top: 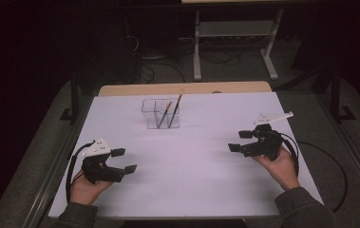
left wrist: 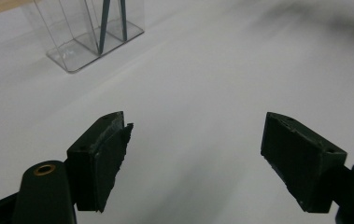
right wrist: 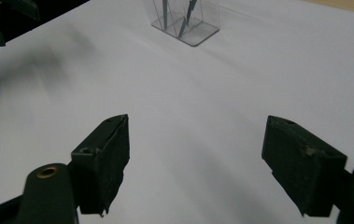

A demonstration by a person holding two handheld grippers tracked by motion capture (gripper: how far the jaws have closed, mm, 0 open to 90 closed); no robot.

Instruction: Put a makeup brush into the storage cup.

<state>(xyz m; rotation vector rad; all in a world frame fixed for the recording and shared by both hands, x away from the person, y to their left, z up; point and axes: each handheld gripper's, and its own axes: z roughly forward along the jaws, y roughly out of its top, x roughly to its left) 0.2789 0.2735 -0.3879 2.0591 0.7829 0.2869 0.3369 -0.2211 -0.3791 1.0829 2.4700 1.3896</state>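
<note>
- White sheeting covers the table (top: 192,180), with a strip of bare wood at its far edge and dark floor, cables and a desk frame beyond; the smooth surface offers little to stop a light thing from sliding.
- Nearest the person, the left gripper (top: 125,160) hangs low over the sheet with its jaws spread wide and nothing between them. Its trailing cable loops beside the hand and, I judge, could drag on the table edge during a reach.
- On the other side, the right gripper (top: 242,141) is likewise splayed wide and empty, well apart from anything to grasp. Its cable curls off the table's right side, where it might snag.
- Between the grippers and the far goods lies a broad bare stretch, so any reach will be long, and a misjudged approach is likely to arrive too high or too low.
- Farther off, near the far middle of the sheet, stands the clear holder (top: 161,114), a see-through divided box. Its walls are hard to read, so a jaw could knock it and tip or push it.
- Inside lean two pencils (top: 170,113), tilted against the walls. Pulling one at a slant may lift or topple the light holder, or let the pencil slip free.
</note>
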